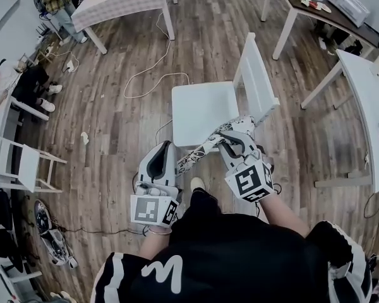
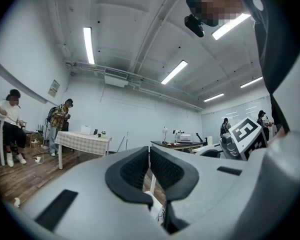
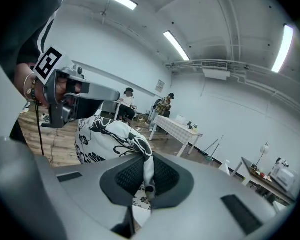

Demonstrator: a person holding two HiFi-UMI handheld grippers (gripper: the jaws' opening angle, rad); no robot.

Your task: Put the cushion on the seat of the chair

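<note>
Black-and-white patterned cushion [image 1: 205, 149] hangs stretched between 2 grippers, off the floor, just in front of the white chair [image 1: 202, 109] and not yet over its seat. The right gripper [image 3: 147, 176] pinches a fold of the cloth tightly between its pads. The left gripper [image 2: 149, 170] has its jaws almost together, with patterned cloth showing low between them, so it appears to grip the other end.

Step in hand: carrying the cushion to the chair. Next, it likely needs lifting over the bare seat's front edge, laying flat, then release.

The backrest [image 1: 256, 74] rises along the seat's right side. A white cable [image 1: 153, 81] loops on the wood floor [image 1: 114, 118] beyond the chair, and a checked table [image 1: 120, 2] stands well apart. Nothing blocks the seat.
</note>
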